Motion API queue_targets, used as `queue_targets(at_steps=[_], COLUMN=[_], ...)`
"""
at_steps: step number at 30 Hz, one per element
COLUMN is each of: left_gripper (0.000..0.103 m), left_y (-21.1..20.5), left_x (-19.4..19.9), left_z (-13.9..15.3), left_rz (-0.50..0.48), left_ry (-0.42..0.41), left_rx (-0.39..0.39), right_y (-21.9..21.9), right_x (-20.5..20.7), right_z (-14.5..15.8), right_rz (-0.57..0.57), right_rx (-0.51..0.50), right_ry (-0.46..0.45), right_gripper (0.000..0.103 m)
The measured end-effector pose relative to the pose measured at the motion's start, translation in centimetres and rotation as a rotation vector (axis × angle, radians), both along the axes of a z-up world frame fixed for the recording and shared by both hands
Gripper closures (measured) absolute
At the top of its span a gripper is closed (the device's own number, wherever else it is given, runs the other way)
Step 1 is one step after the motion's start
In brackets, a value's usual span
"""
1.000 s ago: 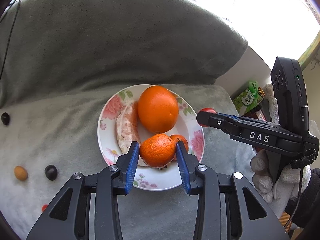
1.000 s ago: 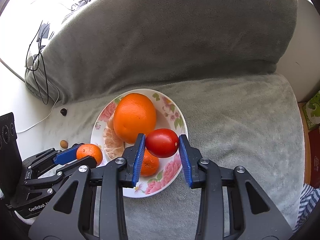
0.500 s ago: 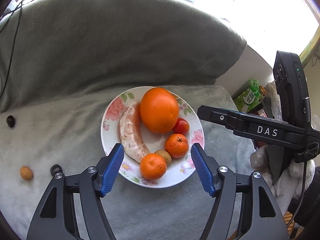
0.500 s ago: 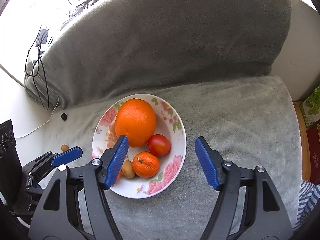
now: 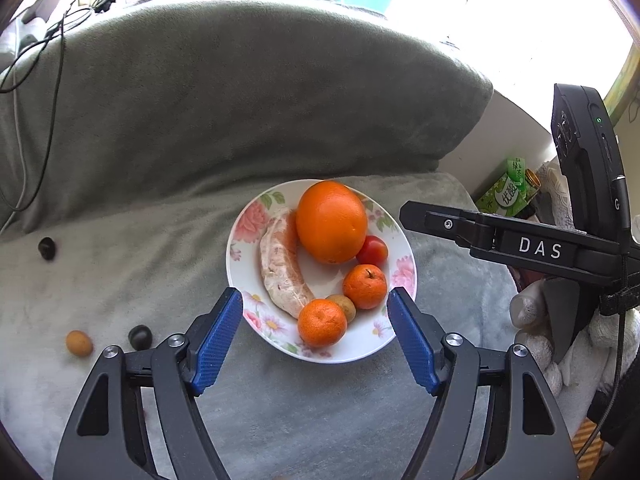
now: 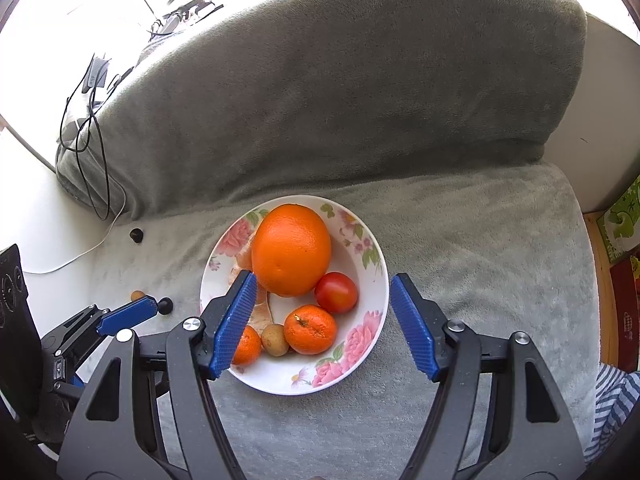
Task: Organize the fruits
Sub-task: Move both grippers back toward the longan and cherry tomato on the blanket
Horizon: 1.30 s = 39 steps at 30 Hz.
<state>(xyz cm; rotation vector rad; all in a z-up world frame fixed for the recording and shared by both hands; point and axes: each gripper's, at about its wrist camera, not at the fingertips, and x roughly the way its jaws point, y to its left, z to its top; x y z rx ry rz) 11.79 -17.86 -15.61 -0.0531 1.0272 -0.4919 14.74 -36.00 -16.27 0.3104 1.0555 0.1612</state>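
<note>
Seen from the left wrist camera, a floral plate (image 5: 240, 240) sits on a grey blanket (image 5: 120, 272) draped over a couch, holding a large orange (image 5: 331, 222) at its far side, a peeled citrus segment (image 5: 282, 266) lying along the orange's left, a red tomato (image 5: 373, 251) tucked against the orange's right, and two mandarins, one (image 5: 365, 286) toward the right rim and the other (image 5: 322, 322) at the near edge, with a small brown fruit (image 5: 344, 306) wedged between them. The left gripper (image 5: 315, 332) hovers over the plate's near rim with its blue-padded fingers spread wide and nothing between them. Off the plate to the left lie a small tan fruit (image 5: 79, 343), a dark one (image 5: 140, 336) just beside it and another dark one (image 5: 47, 248) farther back. The right gripper (image 5: 416, 212) reaches in from the right edge, held by a white-gloved hand (image 5: 536, 344); from this side whether it is parted cannot be told. From the right wrist camera, the same plate (image 6: 372, 264) lies directly ahead, the orange (image 6: 292, 256) at the back, the tomato (image 6: 336, 292) and a mandarin (image 6: 310, 329) in front of it, the brown fruit (image 6: 274, 339) beside that mandarin, and the second mandarin (image 6: 246, 345) partly hidden behind the left finger. The right gripper (image 6: 323, 320) is spread wide above the plate and holds nothing. The left gripper (image 6: 132, 314) shows at the lower left, one blue pad visible, with the tan fruit (image 6: 137, 295) and a dark fruit (image 6: 137, 235) on the blanket (image 6: 480, 240) nearby.
</note>
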Motion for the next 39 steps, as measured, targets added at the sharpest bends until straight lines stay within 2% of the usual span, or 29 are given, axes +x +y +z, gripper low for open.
queue_targets(at_steps=[11,23,33,39], left_gripper=[0.028,0.028,0.028,0.031], left_y=[5.0,13.5,18.7,20.5], left_x=[-0.8,-3.0,-3.4,-2.7], left_z=[0.6,-0.1,-1.3,-2.2], left_rz=[0.085,0.219,0.329,0.347], left_ry=[-0.018,-0.021,0.003,0.022], left_rx=[0.007,0.027,0.023,0.004], right_y=[3.4,9.1,14.3,16.8], right_x=[-0.1,-0.8,-1.6,-2.5], right_z=[1.3,2.4,1.5,0.1], right_rz=[0.057,0.199,0.331,0.401], right_rx=[0.003,-0.018,-0.022,-0.01], right_ry=[-0.043,-0.093,-0.087,-0.061], right_gripper=[0.031,0.031,0.031,0.031])
